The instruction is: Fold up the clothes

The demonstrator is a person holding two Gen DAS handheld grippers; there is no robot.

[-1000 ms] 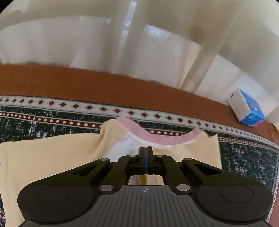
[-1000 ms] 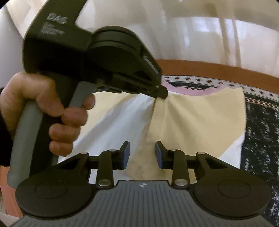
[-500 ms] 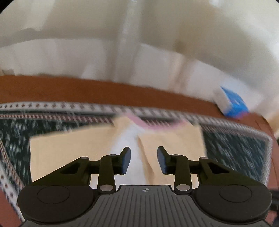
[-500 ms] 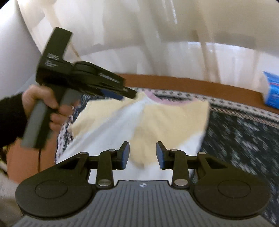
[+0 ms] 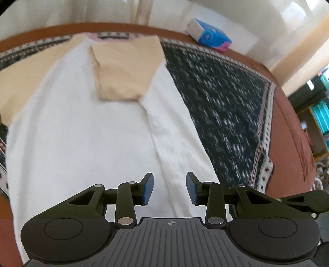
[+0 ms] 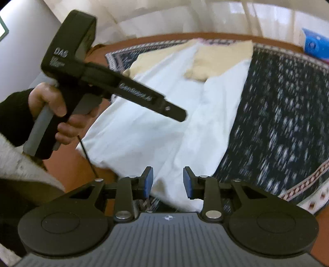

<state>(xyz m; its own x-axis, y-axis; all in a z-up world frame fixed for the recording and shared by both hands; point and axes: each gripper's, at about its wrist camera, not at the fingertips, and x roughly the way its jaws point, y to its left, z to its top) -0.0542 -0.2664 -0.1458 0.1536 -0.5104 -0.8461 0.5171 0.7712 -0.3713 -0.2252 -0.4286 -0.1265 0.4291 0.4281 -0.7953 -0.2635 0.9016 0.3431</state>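
Observation:
A white shirt (image 5: 82, 133) with yellow sleeves and a pink collar (image 5: 96, 38) lies flat on a dark patterned cloth (image 5: 222, 98). One yellow sleeve (image 5: 123, 69) is folded in over the white body. The other sleeve (image 5: 24, 82) spreads out to the left. My left gripper (image 5: 169, 184) hovers open over the lower body of the shirt, its blue pads (image 5: 149, 190) holding nothing. In the right wrist view my right gripper (image 6: 168, 180) stands open above the shirt's (image 6: 144, 123) near hem. The left gripper (image 6: 176, 114) is held above the shirt by a hand (image 6: 53, 104).
A blue and white tissue box (image 5: 207, 37) lies at the far right edge of the brown table (image 5: 287, 143). The patterned cloth (image 6: 277, 123) runs bare to the right of the shirt. Pale curtains (image 5: 82, 12) hang behind the table.
My left gripper let go of the yellow sleeve and opened. Both grippers drew back from the collar toward the hem. The sleeve now lies folded on the white body.

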